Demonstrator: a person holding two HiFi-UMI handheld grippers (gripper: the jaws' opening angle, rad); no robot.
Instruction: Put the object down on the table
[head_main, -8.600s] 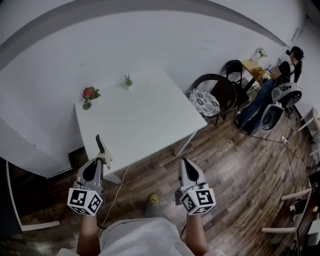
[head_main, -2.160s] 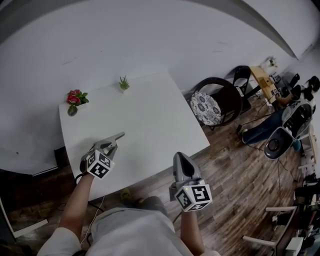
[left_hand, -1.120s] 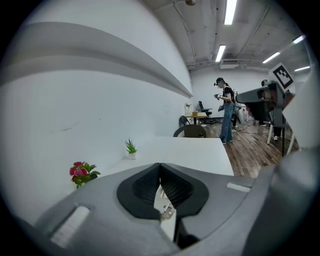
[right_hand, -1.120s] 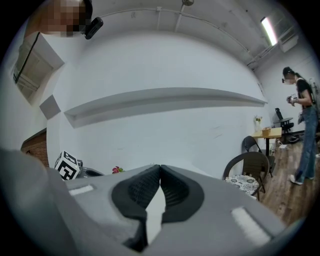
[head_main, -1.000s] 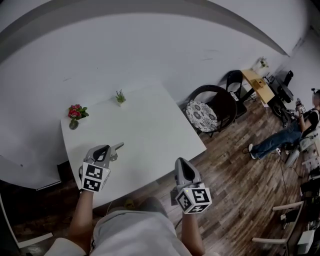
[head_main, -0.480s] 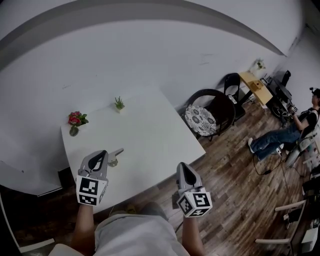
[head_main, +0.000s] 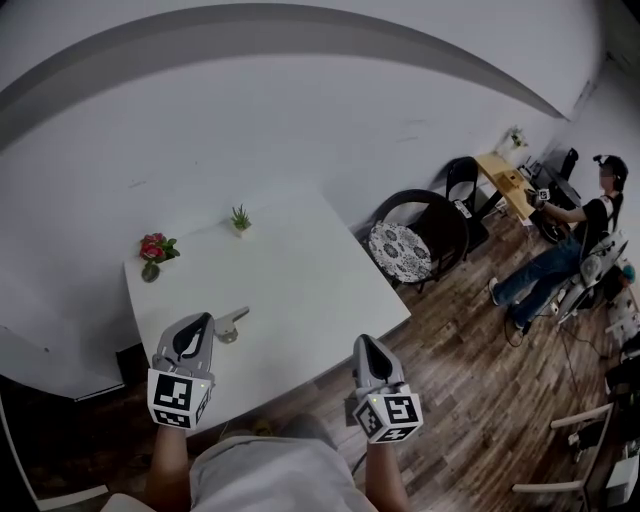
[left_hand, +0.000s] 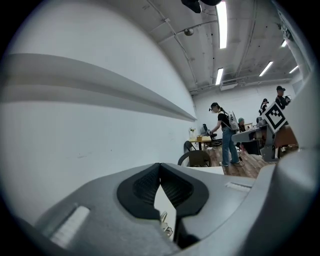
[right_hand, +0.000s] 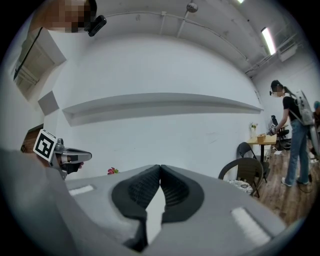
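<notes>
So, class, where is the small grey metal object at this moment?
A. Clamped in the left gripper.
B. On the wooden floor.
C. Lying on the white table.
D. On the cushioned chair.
C: the small object lies on the white table, just beyond the left gripper, whose jaws are closed on nothing.

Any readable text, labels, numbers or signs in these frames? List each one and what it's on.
No readable words or numbers in any view.
left gripper's marker cube: square black-and-white patterns only, no letters or digits.
right gripper's marker cube: the same, patterns only.
metal object on the table: too small to show any print.
</notes>
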